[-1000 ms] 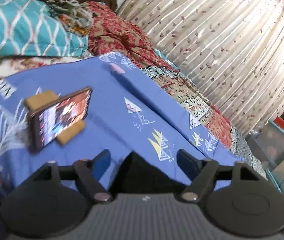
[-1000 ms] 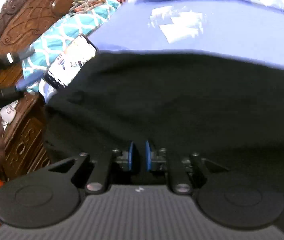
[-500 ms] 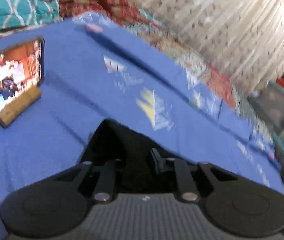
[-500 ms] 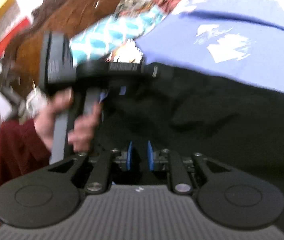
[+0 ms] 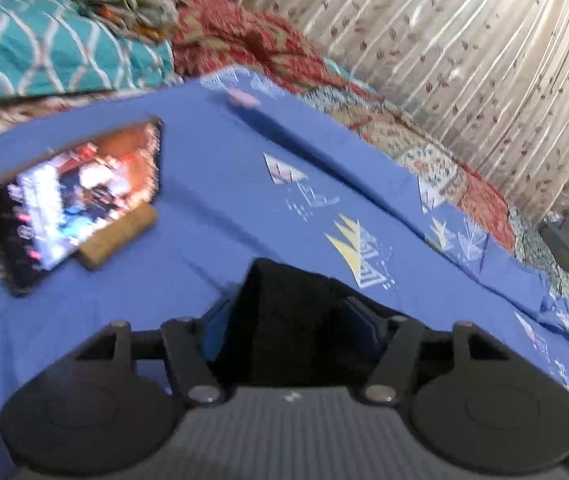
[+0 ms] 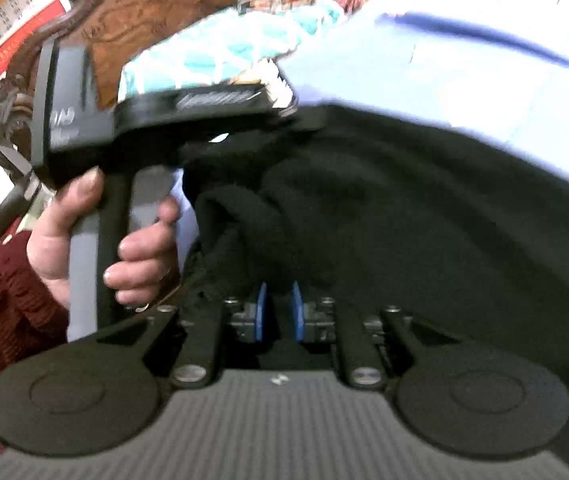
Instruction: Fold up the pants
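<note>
The black pants point(image 6: 424, 208) lie on the blue bedsheet point(image 5: 220, 184), one bunched edge pinched between the near-shut blue pads of the right gripper point(image 6: 278, 312), while the left gripper point(image 5: 288, 320) stands spread around a neighbouring fold, gripping nothing.

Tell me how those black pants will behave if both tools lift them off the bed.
The black pants will likely be floppy: they bunch into soft folds near the right tool. Fabric outside the grip would probably sag toward the blue bedsheet. They look fuzzy rather than slick, so the left tool, whose fingers now stand wide apart around a fold, should hold them once closed.
</note>
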The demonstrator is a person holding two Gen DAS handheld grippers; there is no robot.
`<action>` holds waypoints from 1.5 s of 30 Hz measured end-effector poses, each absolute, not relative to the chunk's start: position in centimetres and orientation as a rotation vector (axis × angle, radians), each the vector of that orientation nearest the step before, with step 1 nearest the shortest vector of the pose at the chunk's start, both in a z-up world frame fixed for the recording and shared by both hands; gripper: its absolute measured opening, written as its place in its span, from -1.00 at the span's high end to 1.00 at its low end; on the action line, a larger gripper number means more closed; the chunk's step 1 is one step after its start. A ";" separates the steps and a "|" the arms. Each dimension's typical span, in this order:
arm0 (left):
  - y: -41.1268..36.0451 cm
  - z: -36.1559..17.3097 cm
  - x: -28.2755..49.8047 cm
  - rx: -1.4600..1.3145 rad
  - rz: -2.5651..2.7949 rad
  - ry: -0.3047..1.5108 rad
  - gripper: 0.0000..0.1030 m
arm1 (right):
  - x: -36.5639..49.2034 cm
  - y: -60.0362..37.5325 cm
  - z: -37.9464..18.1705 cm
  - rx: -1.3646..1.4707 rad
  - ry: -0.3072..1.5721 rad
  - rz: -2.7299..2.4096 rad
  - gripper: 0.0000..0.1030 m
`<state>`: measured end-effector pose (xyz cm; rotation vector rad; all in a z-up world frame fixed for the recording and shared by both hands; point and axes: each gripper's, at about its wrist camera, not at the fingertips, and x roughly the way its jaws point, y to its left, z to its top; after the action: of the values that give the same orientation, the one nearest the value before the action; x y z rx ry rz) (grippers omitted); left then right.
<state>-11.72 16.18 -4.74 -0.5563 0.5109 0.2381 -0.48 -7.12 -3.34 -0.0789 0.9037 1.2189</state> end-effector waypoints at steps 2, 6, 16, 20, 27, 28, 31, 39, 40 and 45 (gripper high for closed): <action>16.5 -4.1 -13.3 -0.588 0.247 0.491 -0.29 | 0.2 -8.8 -2.9 -0.042 0.884 1.189 0.58; 16.0 -2.2 -16.0 -0.627 0.227 0.420 -0.21 | 0.7 -12.5 -2.1 0.052 0.874 1.129 0.58; 9.4 -1.9 -16.3 -0.498 -0.114 0.515 0.29 | -0.2 -16.9 -2.4 0.096 0.926 1.092 0.58; 11.2 -2.8 -17.1 -0.606 -0.039 0.520 0.29 | -0.7 -17.4 -2.2 0.090 0.927 1.128 0.58; 12.1 -4.2 -14.9 -0.583 -0.026 0.587 0.53 | -0.8 -16.0 -3.5 0.073 0.976 1.181 0.58; 12.3 -4.9 -14.1 -0.576 0.007 0.627 0.58 | -0.6 -15.6 -4.1 0.068 1.026 1.181 0.58; 13.0 -7.5 -12.4 -0.579 0.082 0.717 0.89 | -0.3 -14.7 -6.4 0.037 1.156 1.154 0.68; 11.7 -5.1 -14.2 -0.596 0.067 0.662 0.77 | -0.3 -17.3 -4.1 0.099 1.045 1.172 0.59; 11.4 -4.5 -14.5 -0.591 0.056 0.651 0.77 | 0.0 -17.9 -3.9 0.120 1.032 1.159 0.59; 8.7 -2.4 -15.0 -0.565 -0.021 0.610 0.77 | 1.8 -22.5 -3.5 0.226 0.983 1.026 0.59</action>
<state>-15.00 8.69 -2.41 -0.5653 0.6101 -0.0213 1.82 -22.54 -3.54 0.2257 0.9832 1.0261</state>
